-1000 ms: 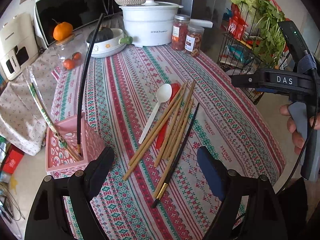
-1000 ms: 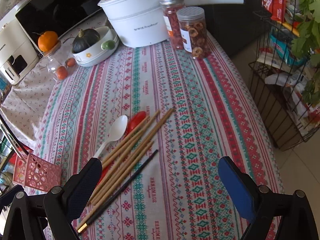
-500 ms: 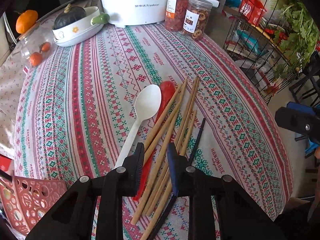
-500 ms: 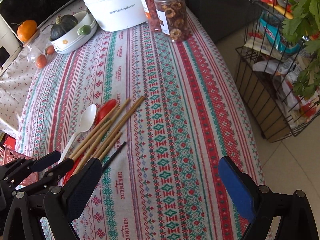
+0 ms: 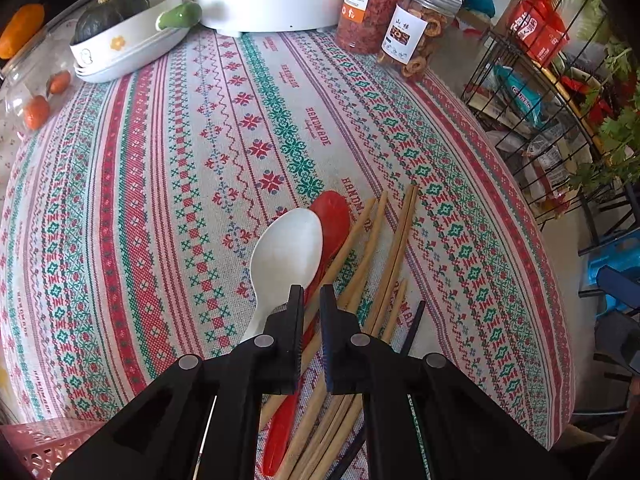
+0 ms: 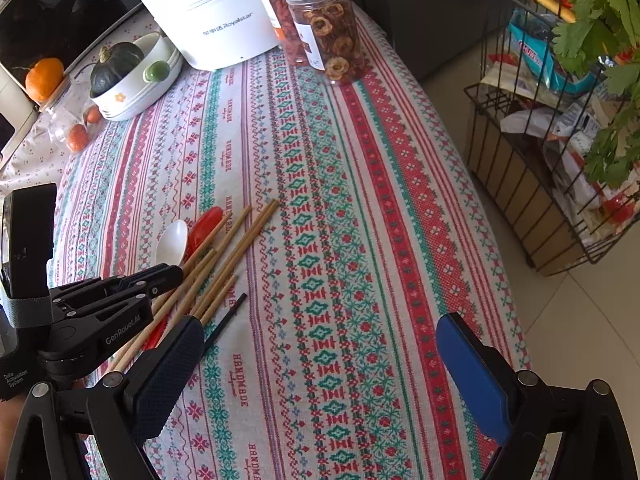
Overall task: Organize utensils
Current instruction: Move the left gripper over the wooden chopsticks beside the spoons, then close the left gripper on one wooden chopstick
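Behind the closing left tool [image 5: 311, 300], utensil handles [image 5: 320, 400] stay hidden.

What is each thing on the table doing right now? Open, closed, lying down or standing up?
left gripper: jaws closing, a wooden chopstick between them
right gripper: open, empty
white spoon: lying flat, bowl up
red spoon: lying flat, partly under chopsticks
wooden chopsticks: lying in a loose pile
black chopstick: lying flat
two jars: upright, lids on
pink basket: standing at table edge
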